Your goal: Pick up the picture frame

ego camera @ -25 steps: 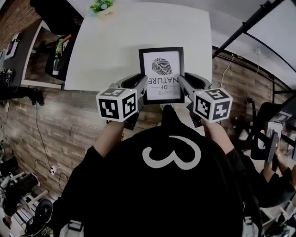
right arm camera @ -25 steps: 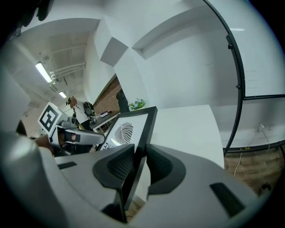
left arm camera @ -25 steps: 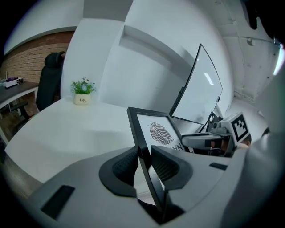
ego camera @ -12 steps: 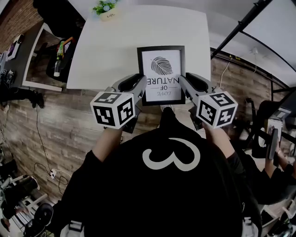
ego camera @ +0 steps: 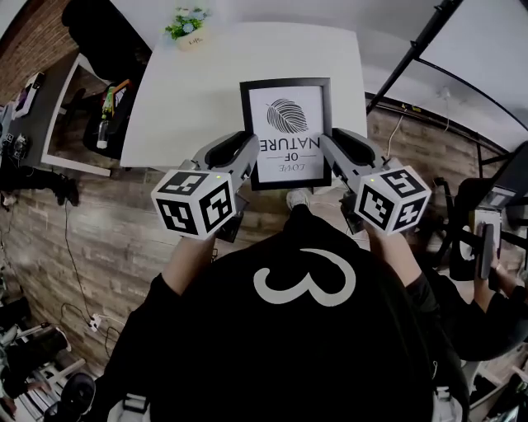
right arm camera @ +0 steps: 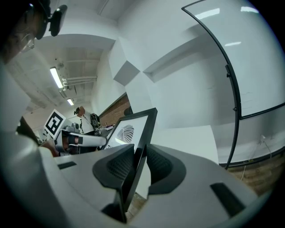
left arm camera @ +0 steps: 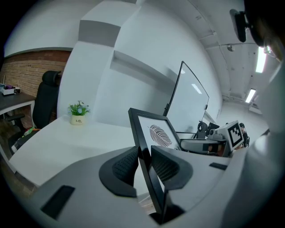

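Note:
The picture frame [ego camera: 286, 132] is black with a white leaf print and hangs above the near edge of the white table [ego camera: 190, 91], its print facing up. My left gripper [ego camera: 247, 152] is shut on the frame's left edge and my right gripper [ego camera: 328, 150] on its right edge. In the left gripper view the ribbed pads [left arm camera: 127, 164] pinch the black rim of the frame [left arm camera: 151, 133]. In the right gripper view the frame [right arm camera: 133, 129] stands between that gripper's pads [right arm camera: 158, 165], which press on it. Each gripper shows in the other's view, at the frame's far side.
A small potted plant [ego camera: 188, 25] stands at the table's far left edge. Left of the table is a dark desk with bottles [ego camera: 103, 99]. A black stand pole [ego camera: 412, 58] slants at the right. Wood-plank floor [ego camera: 99, 222] lies below me.
Both grippers have risen together with the frame held between them. The frame now hangs higher off the table and a little farther from me.

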